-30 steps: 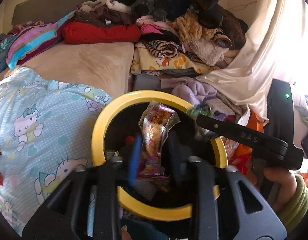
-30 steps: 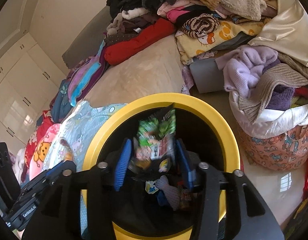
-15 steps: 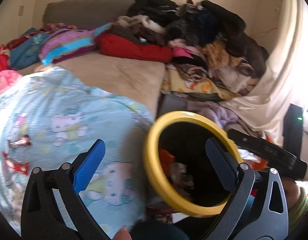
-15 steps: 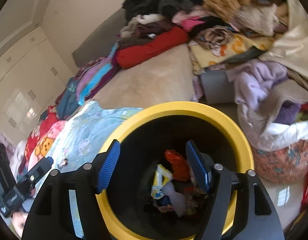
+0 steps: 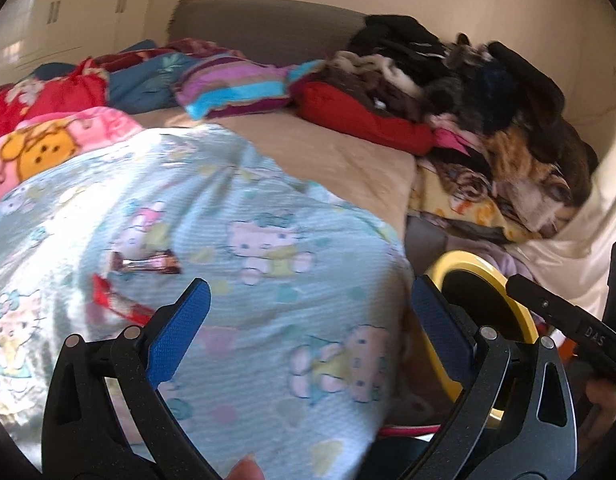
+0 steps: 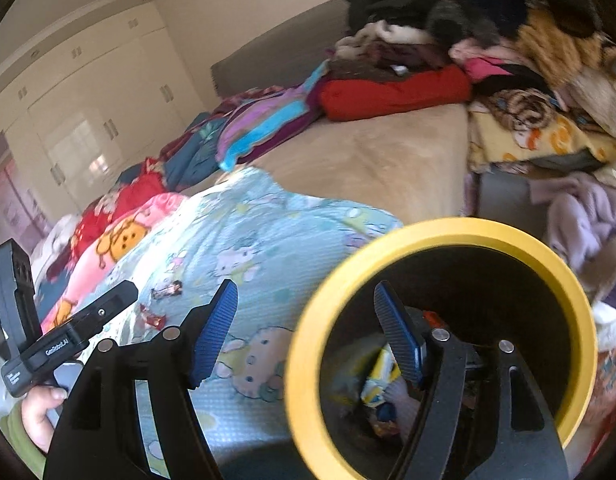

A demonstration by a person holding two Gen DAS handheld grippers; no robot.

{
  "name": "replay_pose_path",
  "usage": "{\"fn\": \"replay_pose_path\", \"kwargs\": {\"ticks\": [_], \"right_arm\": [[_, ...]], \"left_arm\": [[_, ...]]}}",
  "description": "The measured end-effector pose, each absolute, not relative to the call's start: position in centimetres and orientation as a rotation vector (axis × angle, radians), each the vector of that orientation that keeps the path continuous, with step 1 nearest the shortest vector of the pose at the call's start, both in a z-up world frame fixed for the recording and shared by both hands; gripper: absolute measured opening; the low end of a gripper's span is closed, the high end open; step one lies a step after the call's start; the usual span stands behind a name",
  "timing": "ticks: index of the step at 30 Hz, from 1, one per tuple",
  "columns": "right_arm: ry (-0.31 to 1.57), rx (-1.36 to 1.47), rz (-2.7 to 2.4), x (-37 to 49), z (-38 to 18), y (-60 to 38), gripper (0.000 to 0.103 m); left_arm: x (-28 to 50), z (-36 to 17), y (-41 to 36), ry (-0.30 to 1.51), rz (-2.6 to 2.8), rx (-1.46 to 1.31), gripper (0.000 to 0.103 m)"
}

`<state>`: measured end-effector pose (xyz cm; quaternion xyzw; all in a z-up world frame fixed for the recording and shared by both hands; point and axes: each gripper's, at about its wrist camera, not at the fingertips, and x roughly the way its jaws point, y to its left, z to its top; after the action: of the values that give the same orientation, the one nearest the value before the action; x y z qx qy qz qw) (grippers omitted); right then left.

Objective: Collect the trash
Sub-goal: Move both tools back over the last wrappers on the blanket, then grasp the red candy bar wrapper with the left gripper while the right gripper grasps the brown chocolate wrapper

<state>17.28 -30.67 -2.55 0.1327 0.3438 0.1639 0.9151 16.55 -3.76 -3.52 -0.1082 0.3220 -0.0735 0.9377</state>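
Two snack wrappers lie on the light blue cartoon blanket (image 5: 268, 184): a brown wrapper (image 5: 146, 265) and a red wrapper (image 5: 120, 304). My left gripper (image 5: 308, 284) hovers over the blanket just right of them, open wide and empty. The yellow-rimmed black bin (image 5: 468, 258) stands at the bed's edge to its right. In the right wrist view my right gripper (image 6: 306, 288) is open and empty, straddling the bin's yellow rim (image 6: 448, 226), with the same brown wrapper (image 6: 168, 290) and red wrapper (image 6: 152, 320) to its left. Several wrappers (image 6: 378, 384) lie inside the bin.
Piled clothes (image 5: 468, 92) fill the bed's far right, with folded blankets (image 5: 232, 88) and a red cartoon blanket (image 5: 48, 92) at the back. A beige sheet (image 6: 388, 160) lies between. A purple garment (image 6: 580, 216) sits beyond the bin. A hand (image 6: 40, 412) holds the left gripper's body.
Both grippers opened and let their wrappers fall into the bin. Both then swung left toward the bed, so the bin slid right in each view and the two wrappers on the blanket appeared.
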Motion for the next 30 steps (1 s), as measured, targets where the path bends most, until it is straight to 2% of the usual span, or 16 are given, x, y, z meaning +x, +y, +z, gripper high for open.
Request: {"fn": "replay_pose_path", "kwargs": {"ticks": [12, 14, 19, 22, 24, 28, 30], "right_arm": [[0.75, 0.091, 0.558, 23.0, -2.8, -18.9, 0.069], [0.765, 0.06, 0.602, 24.2, -3.2, -16.4, 0.069], [0.821, 0.006, 0.707, 26.6, -4.7, -11.1, 0.068], [0.855, -0.029, 0.751, 28.0, -6.1, -8.1, 0.063], [0.881, -0.04, 0.76, 28.7, -6.8, -6.9, 0.061], [0.926, -0.038, 0.778, 30.1, -7.9, -5.2, 0.059], [0.947, -0.039, 0.784, 30.7, -8.5, -4.4, 0.059]], "left_arm": [[16.0, -6.0, 5.3, 0.678, 0.085, -0.351, 0.092], [15.9, -6.5, 6.5, 0.683, 0.098, -0.379, 0.088], [16.3, -8.1, 9.0, 0.713, 0.113, -0.47, 0.067], [16.7, -9.2, 10.1, 0.739, 0.118, -0.523, 0.057], [17.1, -10.0, 10.6, 0.764, 0.111, -0.554, 0.052], [18.4, -11.7, 11.2, 0.807, 0.108, -0.625, 0.051], [19.0, -12.6, 11.5, 0.83, 0.111, -0.656, 0.043]]}}
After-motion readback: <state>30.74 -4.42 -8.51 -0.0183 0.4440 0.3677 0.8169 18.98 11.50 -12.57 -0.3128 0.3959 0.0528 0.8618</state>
